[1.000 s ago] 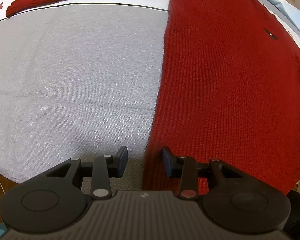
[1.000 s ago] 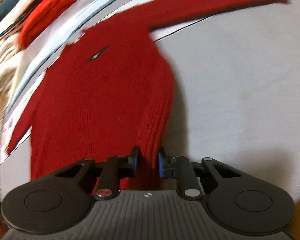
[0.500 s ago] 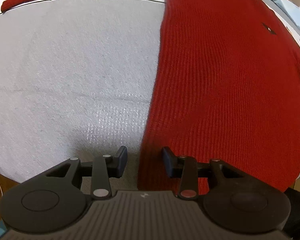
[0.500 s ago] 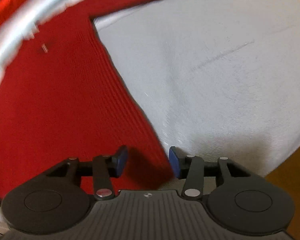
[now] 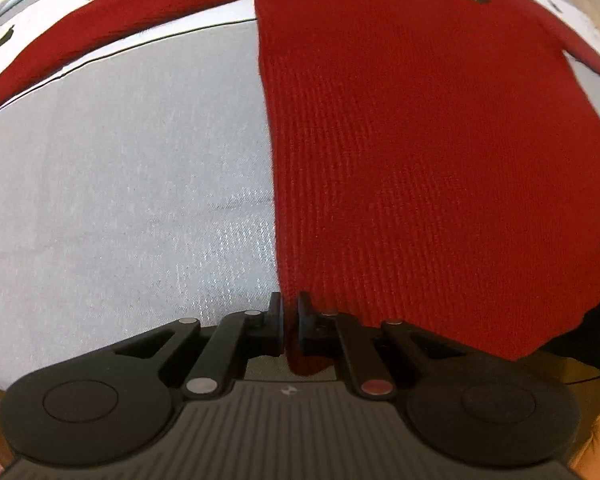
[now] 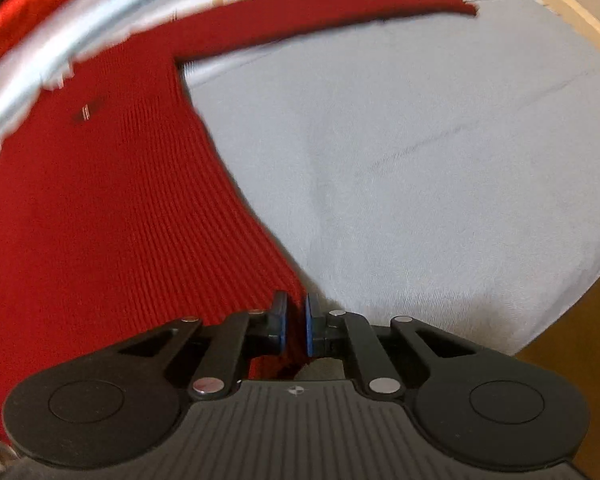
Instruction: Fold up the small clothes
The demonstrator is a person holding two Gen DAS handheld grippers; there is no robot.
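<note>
The red sweater lies spread flat on a grey cloth, body running from each gripper toward 12 o'clock, one sleeve reaching to 10 o'clock in the left view and to 1 o'clock in the right view. The left gripper has its fingers pinched on one bottom corner of the hem, and the right gripper is clamped on the other corner. Half a second ago both pairs of fingers stood wide apart around the fabric; now only the knit's thickness separates them.
</note>
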